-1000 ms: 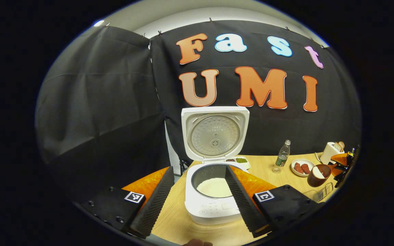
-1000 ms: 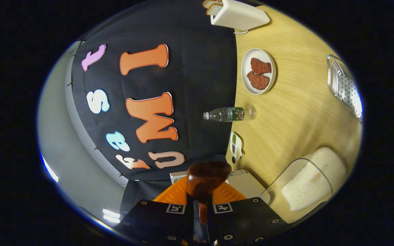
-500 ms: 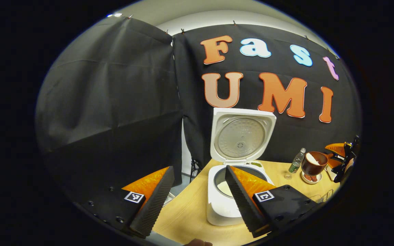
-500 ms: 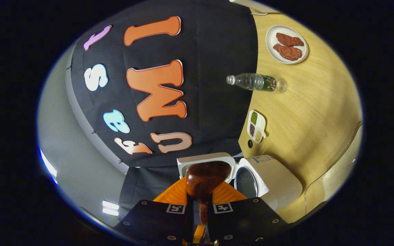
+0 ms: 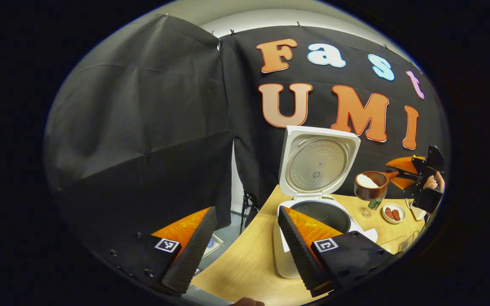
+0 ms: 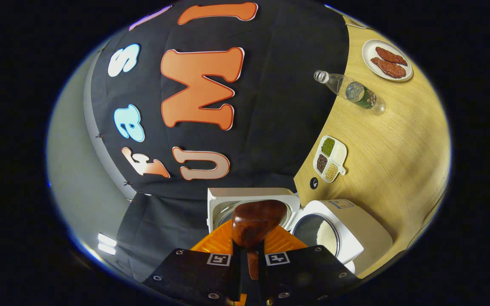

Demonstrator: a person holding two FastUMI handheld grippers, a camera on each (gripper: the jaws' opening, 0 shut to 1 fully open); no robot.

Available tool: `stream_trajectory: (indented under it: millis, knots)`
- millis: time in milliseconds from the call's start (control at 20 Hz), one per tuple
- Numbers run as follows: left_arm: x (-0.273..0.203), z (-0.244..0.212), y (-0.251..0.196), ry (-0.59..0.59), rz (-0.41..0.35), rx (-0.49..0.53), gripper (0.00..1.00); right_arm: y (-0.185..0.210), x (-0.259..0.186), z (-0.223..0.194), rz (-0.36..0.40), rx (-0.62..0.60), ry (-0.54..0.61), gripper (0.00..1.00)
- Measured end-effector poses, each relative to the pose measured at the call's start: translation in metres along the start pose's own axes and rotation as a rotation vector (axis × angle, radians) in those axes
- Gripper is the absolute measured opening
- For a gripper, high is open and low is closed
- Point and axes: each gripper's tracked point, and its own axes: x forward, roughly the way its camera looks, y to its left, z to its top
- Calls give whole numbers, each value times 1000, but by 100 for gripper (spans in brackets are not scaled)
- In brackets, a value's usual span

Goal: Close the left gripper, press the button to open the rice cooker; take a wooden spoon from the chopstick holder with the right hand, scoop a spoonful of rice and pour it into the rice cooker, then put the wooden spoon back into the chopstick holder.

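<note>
1. Your right hand-held gripper [image 6: 249, 259] is clamped on the handle of the wooden spoon [image 6: 257, 217]. Both fingers press the shaft with no gap showing.
2. In the left gripper view the spoon's bowl [image 5: 370, 185] sits level, heaped with white rice [image 5: 367, 180]. It hangs in the air just to the right of the open rice cooker [image 5: 319, 212], near the raised lid [image 5: 318, 163].
3. Your left hand-held gripper [image 5: 245, 250] stands with its fingers wide apart, holding nothing, above the table [image 5: 249, 263] edge in front of the cooker.
4. Handling judgement: the spoon is stiff, light wood with a glossy finish, so it may twist in the pads. The grip is far back on the handle, so the loaded bowl levers against it.
5. The rice is loose and will spill at any tilt. Keep the bowl level until it is over the inner pot [image 5: 322, 212].
6. Pour by rolling the wrist slowly. Keep clear of the lid, which looks likely to swing if knocked.
7. Chopstick holder: I cannot tell where it stands from these views.
</note>
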Motion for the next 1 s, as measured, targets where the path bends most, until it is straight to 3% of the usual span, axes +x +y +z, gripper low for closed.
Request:
stream_trajectory:
  millis: [400, 750, 1000]
  knots:
    - [16, -17, 27, 52, 12, 7, 99, -6, 34, -18, -158, -337, -35, 15]
    - [15, -16, 20, 44, 33, 0, 99, 14, 55, -46, -182, -682, 6, 15]
    - [10, -19, 30, 49, 69, 34, 99, 18, 57, -47, -190, -818, -7, 15]
